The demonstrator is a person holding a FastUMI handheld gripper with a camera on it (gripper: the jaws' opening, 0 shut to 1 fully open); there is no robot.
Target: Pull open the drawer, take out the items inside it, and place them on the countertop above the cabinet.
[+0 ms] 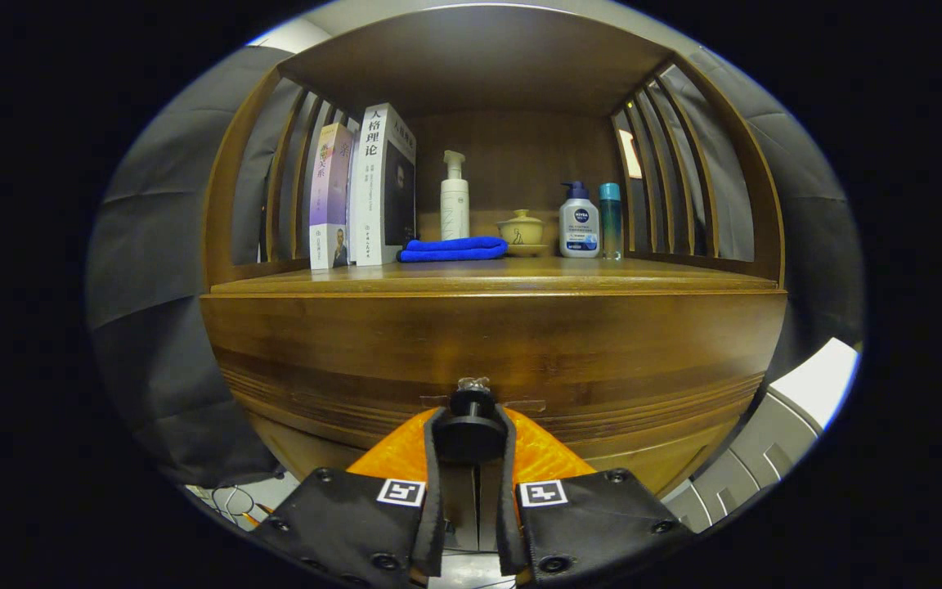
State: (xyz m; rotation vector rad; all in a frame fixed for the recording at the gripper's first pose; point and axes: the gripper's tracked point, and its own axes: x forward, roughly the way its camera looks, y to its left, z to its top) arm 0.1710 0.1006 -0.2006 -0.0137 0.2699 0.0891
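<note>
Wooden drawer front [487,343], tongs [471,433] clenched on knob [471,429]; drawer contents hidden

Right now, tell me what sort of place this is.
Probably a staged home corner: a wooden cabinet whose shelf holds books, toiletry bottles and a blue cloth. The gripper is shut on the drawer knob.

Two books [361,188], three bottles [455,196], one blue cloth [453,249], one lidded pot [522,230].

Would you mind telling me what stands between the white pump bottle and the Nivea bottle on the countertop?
In the gripper view, a small lidded ceramic pot stands between the white pump bottle and the Nivea bottle. The gripper is shut on the drawer knob.
</note>
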